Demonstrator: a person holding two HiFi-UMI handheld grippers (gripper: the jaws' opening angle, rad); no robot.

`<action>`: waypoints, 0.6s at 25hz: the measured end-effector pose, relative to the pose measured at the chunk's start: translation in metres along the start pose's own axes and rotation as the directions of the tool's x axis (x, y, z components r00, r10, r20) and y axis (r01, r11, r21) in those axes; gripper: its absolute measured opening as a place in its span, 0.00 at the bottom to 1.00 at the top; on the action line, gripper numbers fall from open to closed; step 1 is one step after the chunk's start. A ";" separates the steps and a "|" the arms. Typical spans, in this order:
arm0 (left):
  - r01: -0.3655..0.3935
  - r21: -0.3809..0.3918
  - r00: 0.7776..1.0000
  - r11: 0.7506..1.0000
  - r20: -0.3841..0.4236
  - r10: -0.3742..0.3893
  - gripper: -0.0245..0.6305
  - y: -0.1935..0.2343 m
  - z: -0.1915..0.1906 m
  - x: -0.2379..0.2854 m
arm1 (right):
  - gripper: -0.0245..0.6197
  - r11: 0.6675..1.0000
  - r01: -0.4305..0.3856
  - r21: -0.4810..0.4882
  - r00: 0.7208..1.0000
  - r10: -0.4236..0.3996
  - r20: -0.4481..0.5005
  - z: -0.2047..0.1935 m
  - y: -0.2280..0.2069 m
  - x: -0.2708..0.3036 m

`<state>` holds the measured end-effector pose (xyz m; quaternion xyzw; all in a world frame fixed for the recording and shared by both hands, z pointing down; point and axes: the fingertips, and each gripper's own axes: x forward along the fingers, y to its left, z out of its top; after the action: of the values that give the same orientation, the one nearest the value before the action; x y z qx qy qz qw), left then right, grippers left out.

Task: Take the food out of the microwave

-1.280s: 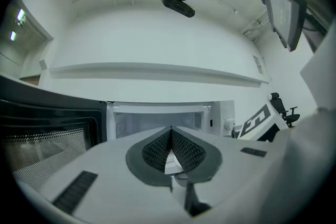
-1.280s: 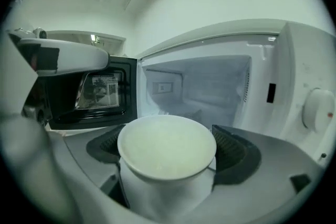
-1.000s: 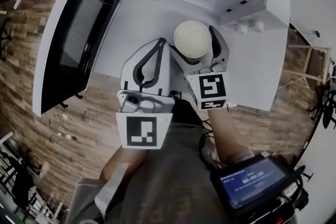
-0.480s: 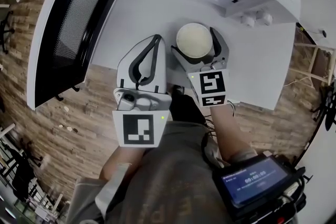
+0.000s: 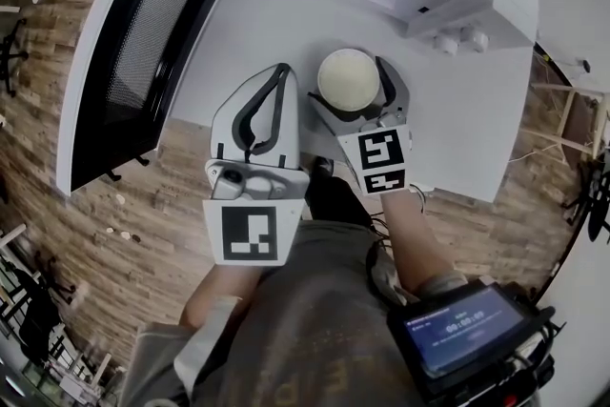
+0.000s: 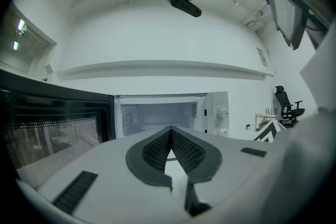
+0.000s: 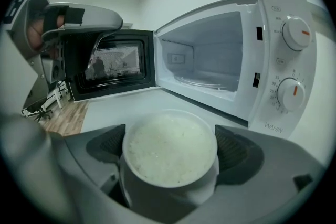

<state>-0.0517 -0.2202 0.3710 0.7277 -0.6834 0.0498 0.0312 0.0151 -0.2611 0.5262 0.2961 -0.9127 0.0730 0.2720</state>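
The bowl of food (image 7: 170, 152), white and filled with a pale, grainy mass, is sitting outside the microwave (image 7: 210, 55), in front of its open cavity and over the white table (image 7: 121, 107). I cannot tell whether it is resting on the table. My right gripper (image 5: 351, 79) is clasping the bowl, with its dark padded fingers (image 7: 239, 152) pressing against opposite sides of the rim.

Just to the left, my left gripper (image 5: 284, 71) is hanging over the table's near edge. Its ribbed fingers (image 6: 152, 149) are lying closed against each other with nothing between them, and it is pointing toward the cavity.

Beyond the bowl, the microwave is standing open, and the glass turntable (image 7: 205, 81) is lying bare on the cavity floor. The dark-windowed door (image 5: 143, 43) is swinging out to the left, well apart from both grippers. Two round knobs (image 7: 296, 33) are sitting one above the other on the panel to the right of the cavity. Nothing is standing between the bowl and the cavity.

A wooden floor (image 5: 143, 234) is showing below the table's edge, and a small lit screen (image 5: 462, 324) is sitting at the lower right of the head view.
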 end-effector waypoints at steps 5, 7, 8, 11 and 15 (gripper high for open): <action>-0.007 0.001 1.000 1.000 0.017 0.007 0.05 0.003 0.014 -0.005 | 0.85 0.999 -0.004 0.038 1.000 0.004 0.018 0.010 0.000 -0.016; -0.013 0.009 1.000 1.000 0.017 0.013 0.05 0.005 0.020 -0.010 | 0.85 0.997 0.000 0.078 1.000 -0.001 0.018 0.011 -0.001 -0.028; -0.017 0.011 1.000 1.000 0.017 0.017 0.05 0.007 0.023 -0.012 | 0.85 0.996 0.007 0.093 1.000 -0.009 0.023 0.014 -0.003 -0.035; -0.033 -0.001 0.999 0.999 0.034 0.033 0.05 0.009 0.035 -0.017 | 0.85 0.993 0.025 0.116 0.998 -0.032 0.061 0.031 -0.007 -0.056; -0.037 -0.013 0.996 0.999 0.077 0.038 0.05 0.003 0.057 -0.023 | 0.81 0.991 -0.007 0.133 0.982 -0.018 0.186 0.075 -0.005 -0.084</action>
<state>-0.0545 -0.2045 0.3117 0.7160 -0.6978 0.0182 0.0084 0.0404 -0.2449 0.4179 0.3219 -0.9264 0.1048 0.1650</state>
